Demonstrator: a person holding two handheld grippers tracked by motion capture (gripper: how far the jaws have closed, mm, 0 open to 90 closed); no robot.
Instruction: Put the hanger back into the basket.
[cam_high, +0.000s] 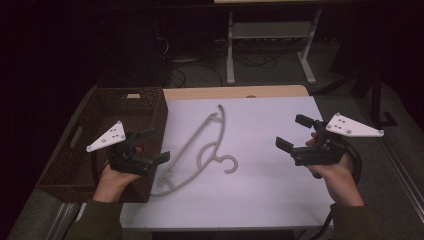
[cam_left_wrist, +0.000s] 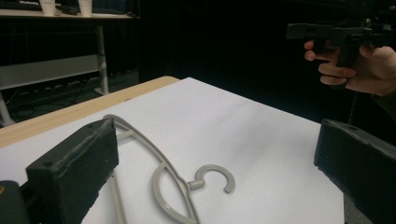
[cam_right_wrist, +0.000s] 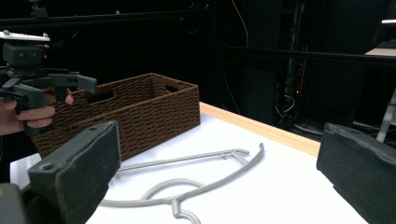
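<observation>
A grey plastic hanger (cam_high: 218, 158) lies flat on the white sheet (cam_high: 260, 190) in the middle of the table, its hook toward the near side. To its left stands a brown woven basket (cam_high: 100, 130). My left gripper (cam_high: 155, 145) hovers open over the basket's right wall, jaws pointed at the hanger. My right gripper (cam_high: 292, 131) is held open above the sheet's right part, apart from the hanger. In the left gripper view the hanger (cam_left_wrist: 161, 175) lies between my wide-spread jaws (cam_left_wrist: 217, 144). The right gripper view shows the hanger (cam_right_wrist: 187, 186) and the basket (cam_right_wrist: 140, 112) beyond its open jaws (cam_right_wrist: 222, 144).
A wooden table edge (cam_high: 235, 92) runs along the far side of the sheet. Beyond it a white-legged desk frame (cam_high: 270, 45) and cables stand on the dark floor. The basket looks empty apart from a small tag at its far rim (cam_high: 133, 96).
</observation>
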